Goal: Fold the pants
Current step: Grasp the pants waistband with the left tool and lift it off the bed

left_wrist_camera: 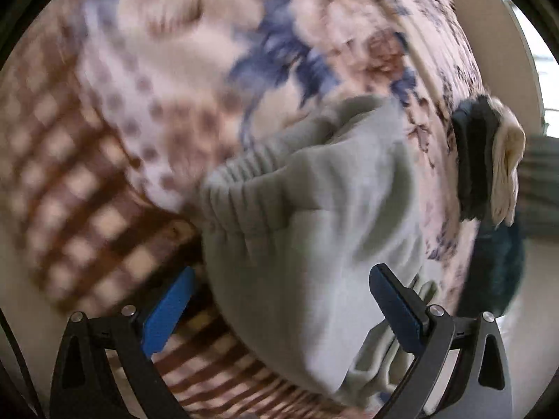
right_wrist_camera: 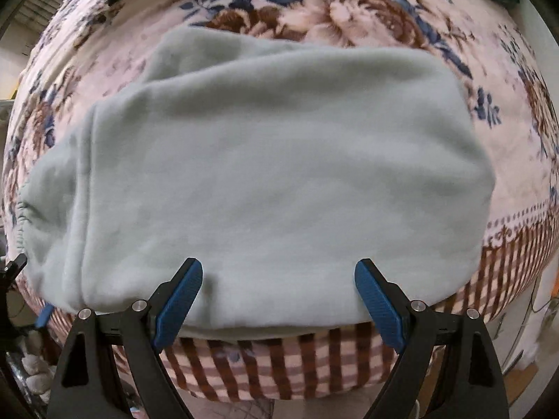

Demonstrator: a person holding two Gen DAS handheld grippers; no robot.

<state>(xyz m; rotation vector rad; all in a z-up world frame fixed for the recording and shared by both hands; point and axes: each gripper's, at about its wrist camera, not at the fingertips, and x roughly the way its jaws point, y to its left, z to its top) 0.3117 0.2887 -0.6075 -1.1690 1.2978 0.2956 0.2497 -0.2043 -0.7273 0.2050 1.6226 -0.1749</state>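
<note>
Pale grey-green sweatpants [right_wrist_camera: 279, 160] lie folded into a broad block on a floral blanket [right_wrist_camera: 349, 24]. Their gathered elastic waistband [left_wrist_camera: 237, 181] shows in the blurred left wrist view, and again at the block's left end [right_wrist_camera: 21, 216] in the right wrist view. My left gripper [left_wrist_camera: 279, 300] hangs open over the waistband end, its blue pads [left_wrist_camera: 167, 310] wide apart and off the cloth. My right gripper [right_wrist_camera: 279, 272] points down at the near long edge of the block, open, with the fabric edge lying between its blue fingertips [right_wrist_camera: 370, 286].
The blanket's brown checked border [right_wrist_camera: 279, 359] falls over the near edge of the bed. A stack of folded clothes, dark and cream [left_wrist_camera: 489, 160], sits at the right with a teal piece [left_wrist_camera: 496, 272] below it. A blue pad of the left gripper [right_wrist_camera: 43, 316] shows at the left edge.
</note>
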